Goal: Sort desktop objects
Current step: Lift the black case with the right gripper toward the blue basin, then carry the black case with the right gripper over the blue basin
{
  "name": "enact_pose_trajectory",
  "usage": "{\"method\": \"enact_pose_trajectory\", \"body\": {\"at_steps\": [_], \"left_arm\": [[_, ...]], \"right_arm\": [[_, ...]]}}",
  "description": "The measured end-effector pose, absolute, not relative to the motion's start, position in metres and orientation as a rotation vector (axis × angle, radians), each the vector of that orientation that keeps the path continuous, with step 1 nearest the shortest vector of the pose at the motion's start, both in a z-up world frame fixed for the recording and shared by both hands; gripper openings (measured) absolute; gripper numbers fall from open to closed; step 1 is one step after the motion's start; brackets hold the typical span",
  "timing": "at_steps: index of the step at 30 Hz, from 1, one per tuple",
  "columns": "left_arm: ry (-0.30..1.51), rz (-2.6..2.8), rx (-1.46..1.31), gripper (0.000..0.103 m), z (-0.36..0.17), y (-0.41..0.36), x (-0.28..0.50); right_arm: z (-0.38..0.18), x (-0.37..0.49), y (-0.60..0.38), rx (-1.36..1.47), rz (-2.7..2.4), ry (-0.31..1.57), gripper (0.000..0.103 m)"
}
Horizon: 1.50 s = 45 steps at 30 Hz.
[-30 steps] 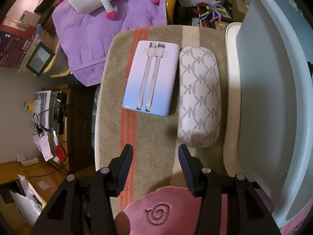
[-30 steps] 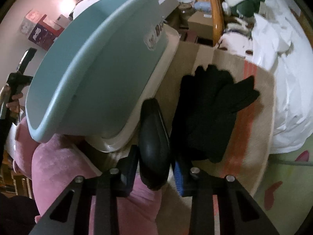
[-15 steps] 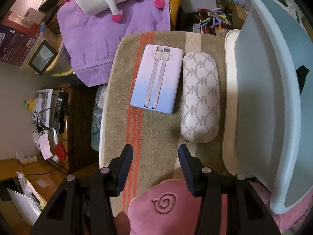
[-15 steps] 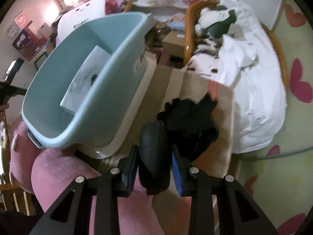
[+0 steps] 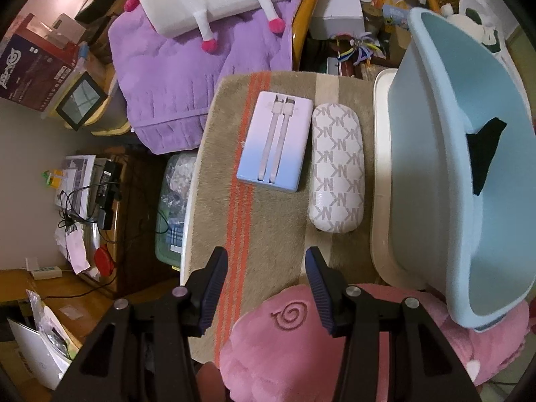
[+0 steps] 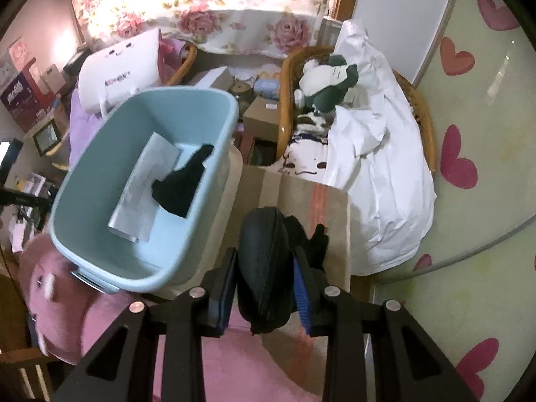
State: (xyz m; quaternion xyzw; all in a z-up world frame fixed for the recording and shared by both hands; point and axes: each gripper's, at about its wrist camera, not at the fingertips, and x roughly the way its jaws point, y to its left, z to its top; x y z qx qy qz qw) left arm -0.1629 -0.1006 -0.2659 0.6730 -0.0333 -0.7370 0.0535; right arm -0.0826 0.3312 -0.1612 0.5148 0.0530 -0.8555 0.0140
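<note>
Blue bin (image 6: 214, 107) holds a silver flat pack (image 6: 140, 184) with a black glove (image 6: 182, 187) lying on it. Right gripper (image 6: 264, 281) clamps a black zip case (image 6: 264, 268); left gripper (image 5: 266, 288) wide, empty.

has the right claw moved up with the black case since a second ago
Yes. The right claw, shut on the black case, has risen: the blue tub now lies below it with its inside showing.

Both wrist views downward, sharing tub (image 5: 435, 174)
</note>
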Motion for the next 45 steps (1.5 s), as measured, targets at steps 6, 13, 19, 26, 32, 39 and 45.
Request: {"method": "enact_pose_trajectory", "body": {"at_steps": [6, 13, 19, 26, 32, 39, 45], "left_arm": [[-0.099, -2.254, 2.027, 0.052, -0.255, -0.107, -0.153], [-0.077, -2.263, 2.006, 0.052, -0.245, -0.118, -0.143], [-0.1, -2.277, 1.987, 0.052, -0.237, -0.12, -0.14], [-0.102, -2.29, 1.976, 0.052, -0.23, -0.124, -0.137], [-0.107, -2.293, 1.97, 0.052, -0.227, -0.126, -0.135], [-0.134, -2.293, 1.963, 0.052, -0.224, -0.13, -0.133], [-0.143, -2.281, 1.955, 0.052, -0.224, -0.137, -0.132]], "right_arm": [[-0.128, -0.074, 0.31, 1.612, -2.687, 0.188, 0.034], [-0.091, -0.062, 0.289, 1.607, -2.692, 0.209, 0.034], [-0.062, -0.051, 0.275, 1.565, -2.712, 0.238, 0.034], [-0.044, -0.039, 0.267, 1.553, -2.712, 0.235, 0.034], [-0.039, -0.037, 0.256, 1.541, -2.71, 0.227, 0.034], [-0.041, -0.052, 0.22, 1.508, -2.691, 0.216, 0.034], [-0.044, -0.073, 0.183, 1.482, -2.656, 0.181, 0.034]]}}
